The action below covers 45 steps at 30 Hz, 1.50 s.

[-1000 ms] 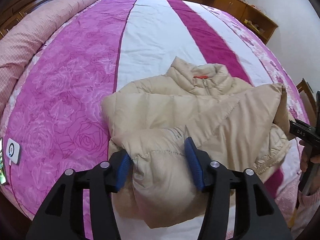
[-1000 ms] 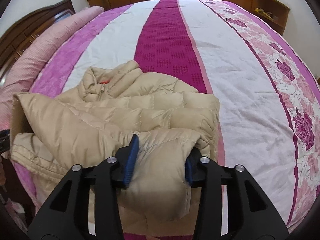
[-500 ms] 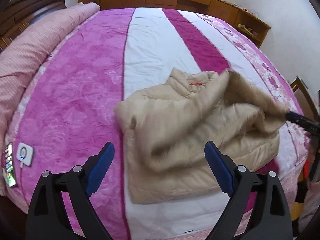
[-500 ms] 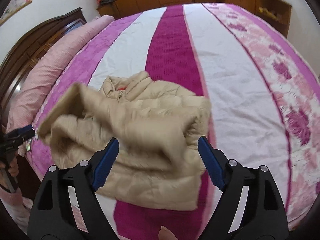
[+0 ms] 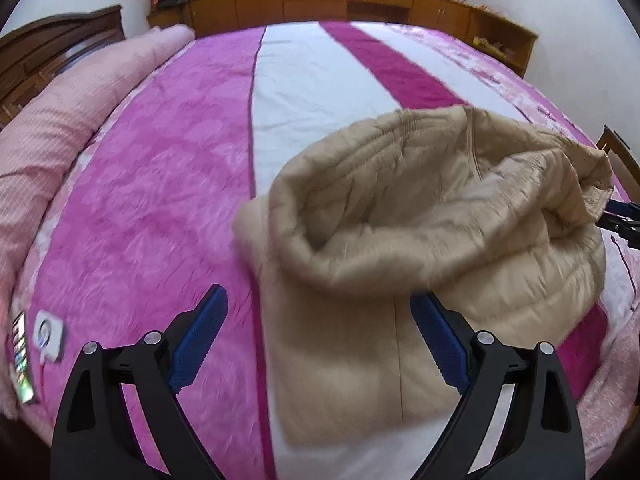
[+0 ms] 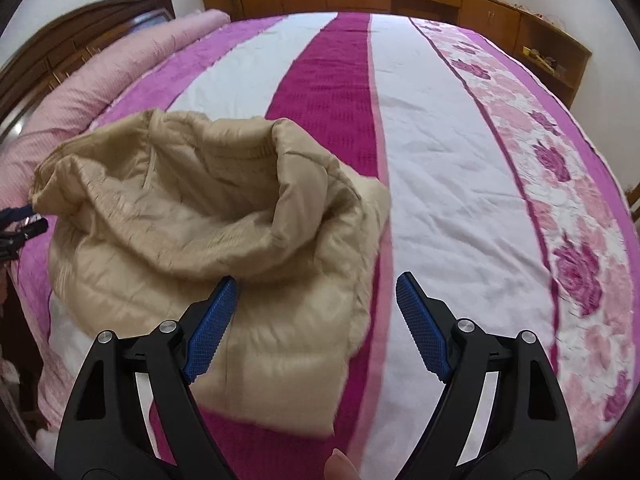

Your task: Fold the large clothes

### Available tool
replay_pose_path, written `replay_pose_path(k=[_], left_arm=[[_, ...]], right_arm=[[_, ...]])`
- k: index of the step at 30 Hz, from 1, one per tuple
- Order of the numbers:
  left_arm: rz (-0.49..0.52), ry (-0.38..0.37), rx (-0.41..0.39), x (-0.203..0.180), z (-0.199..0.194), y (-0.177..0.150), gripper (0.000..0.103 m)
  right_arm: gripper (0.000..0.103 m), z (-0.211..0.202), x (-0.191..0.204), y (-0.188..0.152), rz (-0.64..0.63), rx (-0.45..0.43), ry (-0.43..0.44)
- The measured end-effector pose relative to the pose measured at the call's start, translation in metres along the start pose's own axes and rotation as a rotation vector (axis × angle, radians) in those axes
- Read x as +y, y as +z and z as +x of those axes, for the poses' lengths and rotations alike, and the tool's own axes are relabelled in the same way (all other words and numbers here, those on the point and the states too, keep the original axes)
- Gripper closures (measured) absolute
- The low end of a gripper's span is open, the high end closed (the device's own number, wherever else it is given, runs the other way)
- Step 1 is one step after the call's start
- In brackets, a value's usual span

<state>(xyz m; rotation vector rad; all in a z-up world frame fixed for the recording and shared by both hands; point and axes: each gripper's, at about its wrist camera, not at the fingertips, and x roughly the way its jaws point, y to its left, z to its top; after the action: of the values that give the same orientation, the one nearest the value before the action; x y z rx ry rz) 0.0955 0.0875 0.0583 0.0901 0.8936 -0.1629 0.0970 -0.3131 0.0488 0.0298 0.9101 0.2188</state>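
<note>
A: Left gripper (image 5: 319, 340) state?
B: Jaws spread wide, nothing between the blue pads. They have just been opening. It hangs over the near edge of the beige puffer jacket (image 5: 432, 240).
A: Right gripper (image 6: 314, 324)?
B: Same: wide apart, holding nothing, just been opening. The jacket's near right corner sits under its left pad (image 6: 212, 330), no pinch.
A: Where is the jacket?
B: On the bed (image 5: 160, 200), lying across the white and magenta stripes of the cover, near the front edge. Bottom half is flopped up over the top, rumpled, lining showing.
A: Anything else?
B: A phone (image 5: 22, 360) and a white charger (image 5: 48, 338) at the bed's left edge. A pink rolled quilt (image 6: 120, 80) runs along the headboard side.
</note>
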Motion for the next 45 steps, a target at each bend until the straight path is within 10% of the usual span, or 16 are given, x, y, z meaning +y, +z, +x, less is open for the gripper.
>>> replay_pose_path(k=[3,8,14,25,34,36,45], left_arm=[[-0.036,-0.054,-0.047,0.004,0.017,0.008,0.019],[-0.115,-0.116,-0.071,0.009,0.04,0.023,0.078],[-0.105,-0.059,-0.112,0.007,0.039,0.045,0.09],[-0.101,0.057,-0.03,0.004,0.106,0.078,0.082],[-0.131,0.092,0.014,0.011,0.132,0.077,0.058],[-0.148,0.118,0.015,0.013,0.13,0.078,0.036],[-0.264,0.018,-0.015,0.039,0.068,0.053,0.019]], right_arm=[[0.022,0.017,-0.006,0.008,0.037,-0.027,0.041],[0.081,0.035,-0.008,0.02,0.086,-0.031,0.072],[0.092,0.024,-0.014,0.041,0.134,-0.12,0.068],[0.082,0.08,-0.004,0.065,0.107,-0.065,-0.156],[0.075,0.109,-0.017,0.061,0.173,0.019,-0.163],[0.071,0.108,-0.022,0.062,0.209,0.028,-0.143],[0.023,0.043,-0.041,0.045,0.323,0.001,0.014]])
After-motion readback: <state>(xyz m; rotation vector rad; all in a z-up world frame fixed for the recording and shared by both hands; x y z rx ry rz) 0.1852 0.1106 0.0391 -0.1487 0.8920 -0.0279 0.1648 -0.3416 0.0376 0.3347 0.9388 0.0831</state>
